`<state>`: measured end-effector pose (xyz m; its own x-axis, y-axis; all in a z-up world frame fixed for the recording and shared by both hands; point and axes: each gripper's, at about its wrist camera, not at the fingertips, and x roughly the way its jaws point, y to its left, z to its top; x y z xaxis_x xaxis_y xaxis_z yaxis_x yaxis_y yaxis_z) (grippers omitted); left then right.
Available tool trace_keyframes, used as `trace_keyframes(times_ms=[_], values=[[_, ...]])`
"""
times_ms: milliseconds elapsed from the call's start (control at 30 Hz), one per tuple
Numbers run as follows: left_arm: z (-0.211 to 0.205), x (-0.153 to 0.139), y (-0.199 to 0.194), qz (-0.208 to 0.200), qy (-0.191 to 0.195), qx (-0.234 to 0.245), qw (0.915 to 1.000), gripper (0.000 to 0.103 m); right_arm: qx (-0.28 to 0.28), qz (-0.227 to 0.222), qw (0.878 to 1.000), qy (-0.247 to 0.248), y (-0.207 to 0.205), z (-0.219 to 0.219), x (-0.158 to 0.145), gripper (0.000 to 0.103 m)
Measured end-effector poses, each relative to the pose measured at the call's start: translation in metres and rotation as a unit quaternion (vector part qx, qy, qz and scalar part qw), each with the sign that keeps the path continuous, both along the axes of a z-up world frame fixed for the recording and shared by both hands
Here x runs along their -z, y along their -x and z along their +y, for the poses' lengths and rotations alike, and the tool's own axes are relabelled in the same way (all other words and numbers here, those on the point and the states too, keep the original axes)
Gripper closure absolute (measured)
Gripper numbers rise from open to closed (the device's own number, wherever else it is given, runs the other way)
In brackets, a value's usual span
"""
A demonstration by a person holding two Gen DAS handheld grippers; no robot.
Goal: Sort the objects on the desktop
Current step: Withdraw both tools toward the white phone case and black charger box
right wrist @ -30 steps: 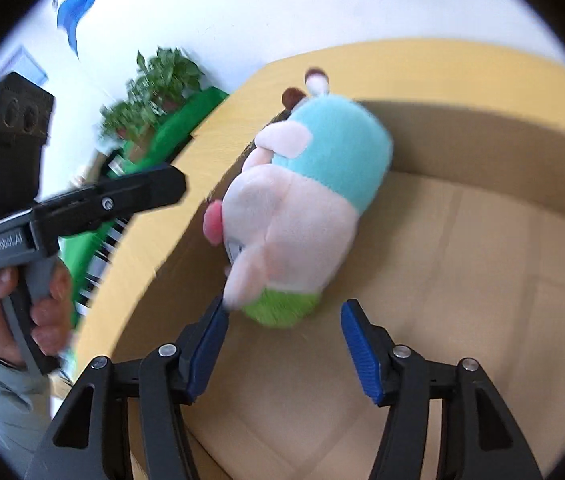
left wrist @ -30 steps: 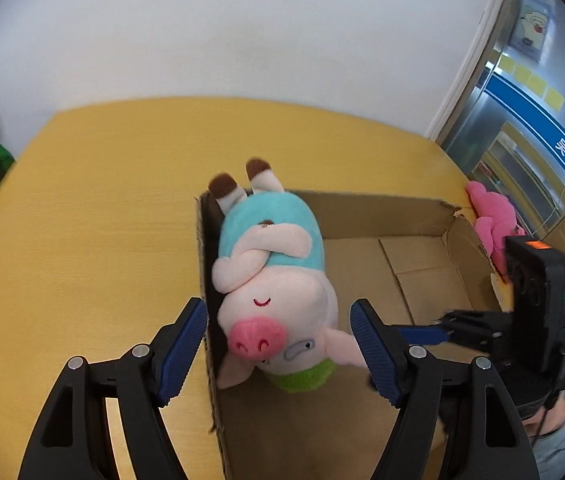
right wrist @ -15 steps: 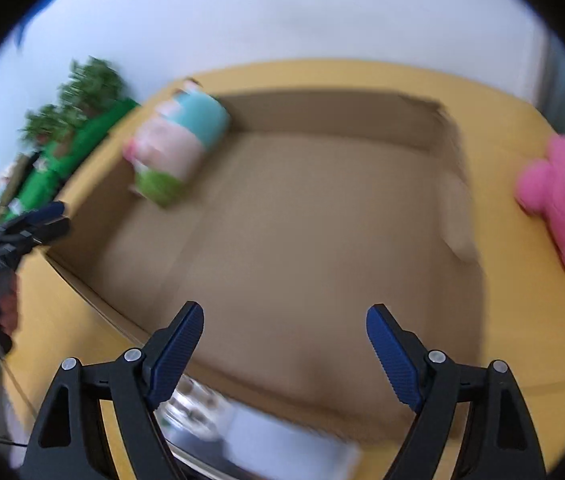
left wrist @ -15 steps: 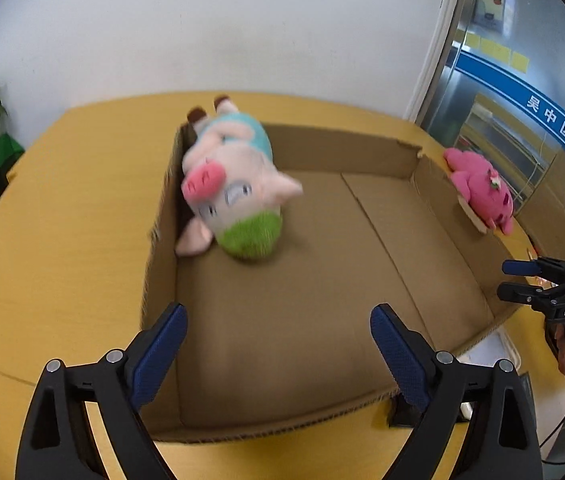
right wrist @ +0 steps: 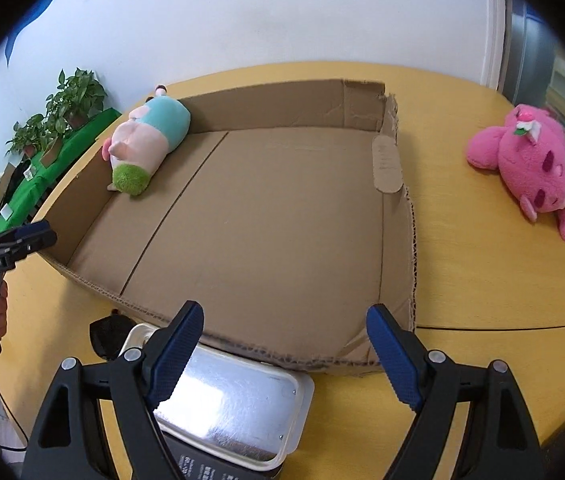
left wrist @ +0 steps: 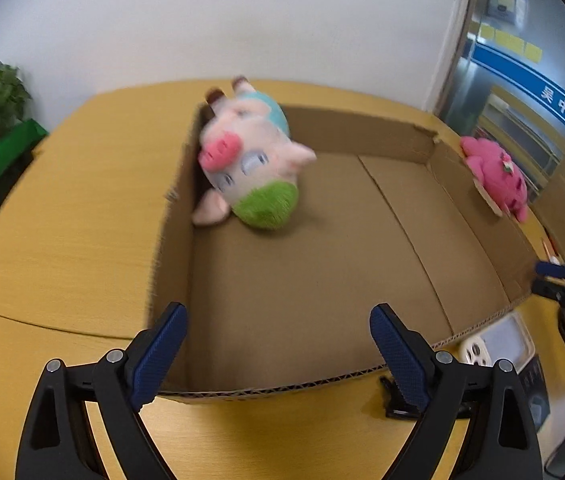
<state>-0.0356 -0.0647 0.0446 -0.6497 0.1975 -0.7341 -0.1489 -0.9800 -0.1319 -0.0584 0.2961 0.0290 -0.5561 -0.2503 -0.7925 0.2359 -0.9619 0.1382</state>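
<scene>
Both hand-held grippers, left (left wrist: 276, 354) and right (right wrist: 284, 354), gape empty. Pink plush (right wrist: 532, 170), far right of the right one, looks soft, light; pinch its body.

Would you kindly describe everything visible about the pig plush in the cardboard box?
The pig plush is a soft fabric toy with a pale pink body, brighter pink snout, teal shirt, green tuft on its head and brown-tipped feet. It lies on its side in the far left corner of the cardboard box, resting on the floor against the left wall. No tool touches it.
</scene>
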Motion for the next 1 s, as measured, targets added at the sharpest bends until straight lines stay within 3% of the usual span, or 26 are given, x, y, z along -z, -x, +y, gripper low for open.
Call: trace_keyframes(times_ms=[200, 367, 400, 467, 533, 567, 633, 667, 700, 733, 767, 800, 833, 867, 900, 967, 1000], values=[[0.005, -0.047, -0.029, 0.107, 0.008, -0.014, 0.9941, 0.008, -0.034, 0.091, 0.995, -0.017, -0.046, -0.027, -0.042, 0.019], [0.026, -0.073, -0.06, 0.188, 0.041, -0.036, 0.9806, 0.007, -0.033, 0.13, 0.991, 0.003, -0.064, -0.042, -0.065, 0.02], [0.03, -0.076, -0.066, 0.199, 0.044, -0.049, 0.9778, 0.007, -0.035, 0.137, 0.99, 0.005, -0.068, -0.045, -0.067, 0.024], [0.035, -0.079, -0.076, 0.212, 0.058, -0.08, 0.9722, 0.005, -0.034, 0.146, 0.989, -0.002, -0.07, -0.054, -0.068, 0.044], [0.04, -0.08, -0.083, 0.216, 0.059, -0.089, 0.9705, 0.005, -0.028, 0.139, 0.99, -0.015, -0.07, -0.058, -0.065, 0.092], [0.04, -0.08, -0.084, 0.206, 0.046, -0.078, 0.9744, 0.005, -0.024, 0.135, 0.99, -0.017, -0.071, -0.059, -0.063, 0.098], [0.042, -0.078, -0.083, 0.183, 0.024, -0.063, 0.9809, 0.007, -0.016, 0.137, 0.99, -0.021, -0.073, -0.061, -0.059, 0.098], [0.044, -0.077, -0.082, 0.176, 0.024, -0.057, 0.9824, 0.026, -0.016, 0.135, 0.991, -0.019, -0.074, -0.061, -0.059, 0.098], [0.049, -0.074, -0.081, 0.163, 0.03, -0.044, 0.9852, 0.078, -0.019, 0.133, 0.991, -0.01, -0.076, -0.06, -0.058, 0.096], [0.054, -0.069, -0.076, 0.136, 0.033, -0.023, 0.9898, 0.097, -0.022, 0.132, 0.991, 0.001, -0.079, -0.057, -0.058, 0.084], [0.057, -0.065, -0.072, 0.111, 0.027, -0.006, 0.9934, 0.098, -0.024, 0.13, 0.991, 0.012, -0.08, -0.054, -0.058, 0.072], [0.059, -0.061, -0.07, 0.094, 0.016, 0.006, 0.9954, 0.098, -0.025, 0.128, 0.991, 0.019, -0.081, -0.051, -0.057, 0.042], [0.06, -0.058, -0.07, 0.088, 0.006, 0.009, 0.996, 0.097, -0.024, 0.128, 0.991, 0.023, -0.083, -0.048, -0.056, 0.023], [0.06, -0.057, -0.071, 0.092, 0.0, 0.01, 0.9958, 0.087, -0.022, 0.129, 0.991, 0.027, -0.085, -0.045, -0.055, 0.022], [0.06, -0.056, -0.074, 0.095, -0.003, 0.007, 0.9954, 0.053, -0.021, 0.129, 0.991, 0.033, -0.088, -0.039, -0.055, 0.022], [0.058, -0.058, -0.08, 0.103, -0.016, 0.002, 0.9945, 0.01, -0.021, 0.119, 0.992, 0.039, -0.09, -0.03, -0.05, 0.022], [0.055, -0.059, -0.086, 0.12, -0.032, -0.002, 0.9923, 0.01, -0.02, 0.111, 0.993, 0.041, -0.093, -0.024, -0.046, 0.022]])
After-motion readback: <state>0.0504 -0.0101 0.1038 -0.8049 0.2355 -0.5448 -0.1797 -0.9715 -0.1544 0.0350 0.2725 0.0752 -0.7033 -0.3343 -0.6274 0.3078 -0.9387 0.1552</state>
